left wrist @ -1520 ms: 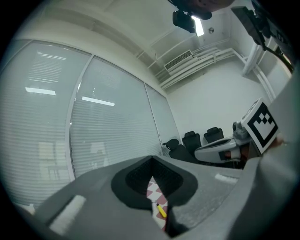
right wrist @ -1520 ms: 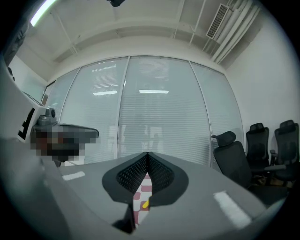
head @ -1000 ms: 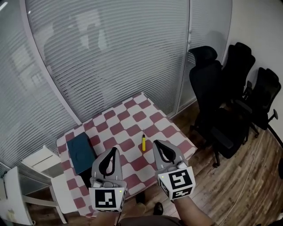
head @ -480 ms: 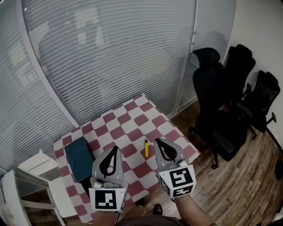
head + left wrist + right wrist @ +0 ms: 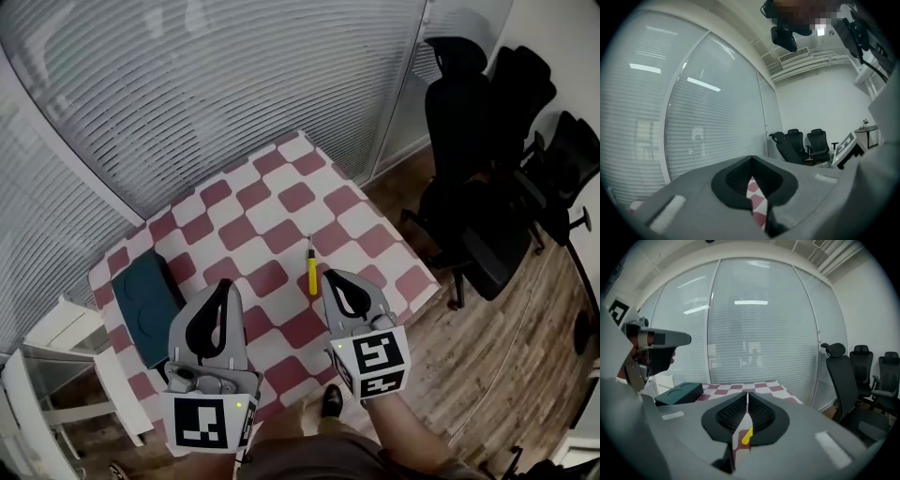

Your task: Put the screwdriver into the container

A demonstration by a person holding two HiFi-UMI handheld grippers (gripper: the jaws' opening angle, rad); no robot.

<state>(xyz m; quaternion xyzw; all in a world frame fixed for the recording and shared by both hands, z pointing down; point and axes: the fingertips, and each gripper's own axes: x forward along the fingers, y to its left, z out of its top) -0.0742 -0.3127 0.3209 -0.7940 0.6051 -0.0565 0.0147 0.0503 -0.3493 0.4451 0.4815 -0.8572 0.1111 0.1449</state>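
A yellow-handled screwdriver (image 5: pixel 311 274) lies on the red-and-white checked table (image 5: pixel 281 202), its shaft pointing away from me. The dark teal container (image 5: pixel 145 298) sits at the table's left edge. My right gripper (image 5: pixel 330 276) hovers just right of the screwdriver's handle, above it. Its jaws have just been opening by a sliver, but they still look together and hold nothing. In the right gripper view the screwdriver (image 5: pixel 746 436) shows through the slit below the right gripper (image 5: pixel 746 394), and the container (image 5: pixel 679 393) is at the left. My left gripper (image 5: pixel 225 284) hangs shut and empty between container and screwdriver.
A glass wall with blinds (image 5: pixel 234 84) runs behind the table. Black office chairs (image 5: pixel 487 141) crowd the right side on the wooden floor. A white chair (image 5: pixel 56 361) stands at the table's left. A shoe (image 5: pixel 330 401) shows below the table's near edge.
Both grippers have come down and forward over the table. The right one's tips now sit beside the screwdriver's handle. The head view has tilted further down.
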